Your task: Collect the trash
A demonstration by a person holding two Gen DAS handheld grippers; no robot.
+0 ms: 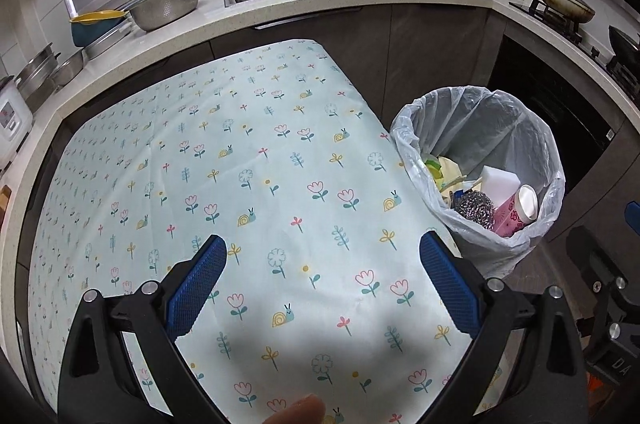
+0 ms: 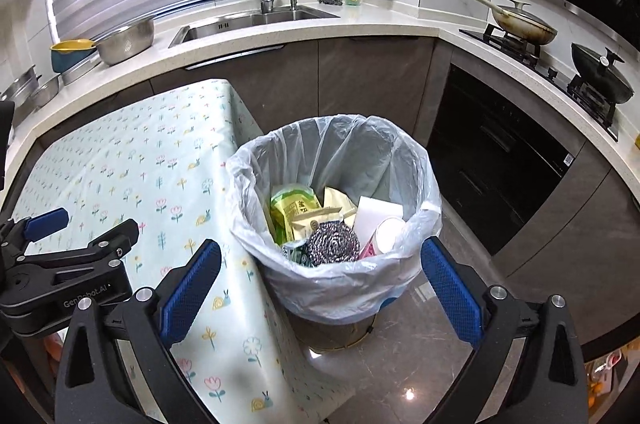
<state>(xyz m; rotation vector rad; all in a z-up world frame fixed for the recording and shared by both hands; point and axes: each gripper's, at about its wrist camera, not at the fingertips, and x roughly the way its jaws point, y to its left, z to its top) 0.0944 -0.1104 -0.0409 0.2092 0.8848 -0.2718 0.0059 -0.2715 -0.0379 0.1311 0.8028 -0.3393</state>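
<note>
Blue-padded right claw (image 2: 320, 288) wide, apparently empty

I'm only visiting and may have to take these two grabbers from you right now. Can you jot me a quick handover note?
Left gripper: open, empty, above the flowered tablecloth.
Right gripper: open, empty, pointed at the lined trash bin on the floor beside the table.
Done: steel scourer, pink cup, white sponge block and green wrappers lie in the bin.
Left: no trash visible on the cloth; check outside these views.
</note>
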